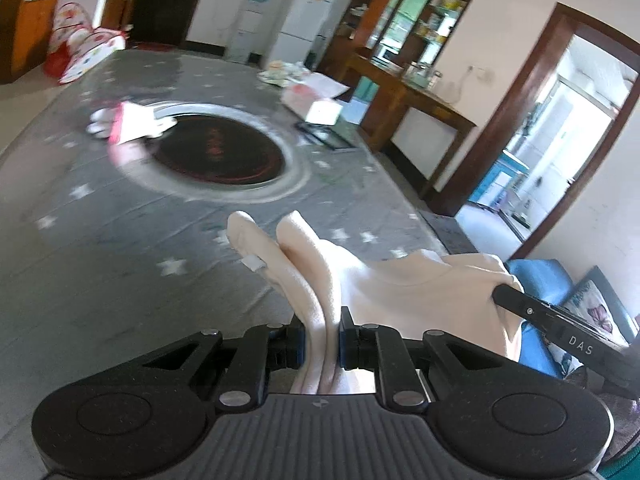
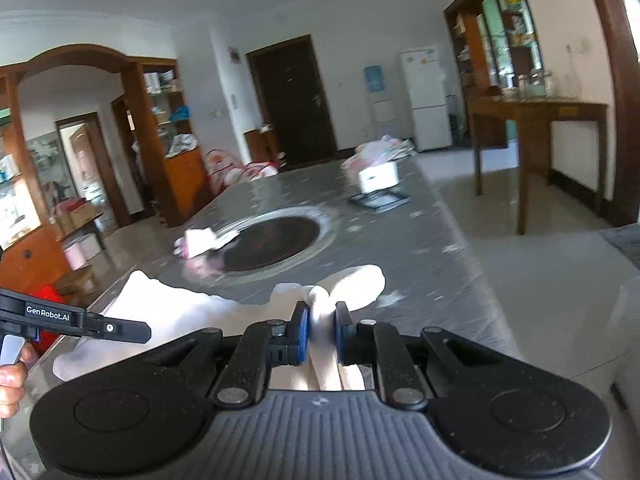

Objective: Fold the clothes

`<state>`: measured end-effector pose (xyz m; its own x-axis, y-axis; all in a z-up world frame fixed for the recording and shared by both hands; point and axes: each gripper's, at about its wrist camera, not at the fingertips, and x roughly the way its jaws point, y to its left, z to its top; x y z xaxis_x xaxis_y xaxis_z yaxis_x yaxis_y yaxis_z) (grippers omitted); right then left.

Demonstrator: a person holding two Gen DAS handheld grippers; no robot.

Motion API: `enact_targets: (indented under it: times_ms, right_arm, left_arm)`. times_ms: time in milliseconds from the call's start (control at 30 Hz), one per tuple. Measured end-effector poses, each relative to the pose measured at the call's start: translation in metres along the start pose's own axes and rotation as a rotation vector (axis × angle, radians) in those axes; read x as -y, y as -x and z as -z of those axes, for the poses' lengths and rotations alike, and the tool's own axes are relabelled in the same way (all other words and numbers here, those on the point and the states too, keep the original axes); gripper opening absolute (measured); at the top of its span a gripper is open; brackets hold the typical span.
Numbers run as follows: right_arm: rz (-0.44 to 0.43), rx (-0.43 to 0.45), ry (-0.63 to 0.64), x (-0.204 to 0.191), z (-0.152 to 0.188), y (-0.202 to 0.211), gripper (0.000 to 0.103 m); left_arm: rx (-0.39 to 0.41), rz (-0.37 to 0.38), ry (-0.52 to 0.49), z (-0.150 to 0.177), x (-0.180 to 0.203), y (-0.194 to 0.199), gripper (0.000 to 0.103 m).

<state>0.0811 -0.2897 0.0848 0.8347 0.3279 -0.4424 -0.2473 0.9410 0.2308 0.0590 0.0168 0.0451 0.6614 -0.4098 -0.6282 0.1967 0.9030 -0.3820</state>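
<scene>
Cream garment [image 1: 420,284] hangs bunched above the desk [image 1: 120,240], clamped by left gripper [image 1: 320,340] and right gripper [image 2: 322,332], folding seemingly unfinished.

Both grippers clamped down rn. Left gripper [image 1: 320,340] has its jaws pinched tight on a bunched fold of cream cloth [image 1: 420,292], right gripper [image 2: 322,332] same deal. Person's hand [image 2: 12,376] on the left handle, fingers wrapped.

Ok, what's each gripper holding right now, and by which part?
Both hold the cream garment. The left gripper and the right gripper each pinch a bunched fold of its edge; which part is unclear.
</scene>
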Motion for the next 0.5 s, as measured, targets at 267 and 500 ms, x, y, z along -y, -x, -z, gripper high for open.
enact_targets:
  times_ms: [267, 500]
  right_arm:
    - [0.086, 0.008, -0.003, 0.037, -0.009, 0.0, 0.012]
    - [0.139, -0.002, -0.01, 0.064, -0.008, -0.004, 0.012]
  left_arm:
    - [-0.028, 0.008, -0.053, -0.008, 0.043, -0.038, 0.016]
    - [-0.069, 0.004, -0.082, -0.003, 0.063, -0.068, 0.016]
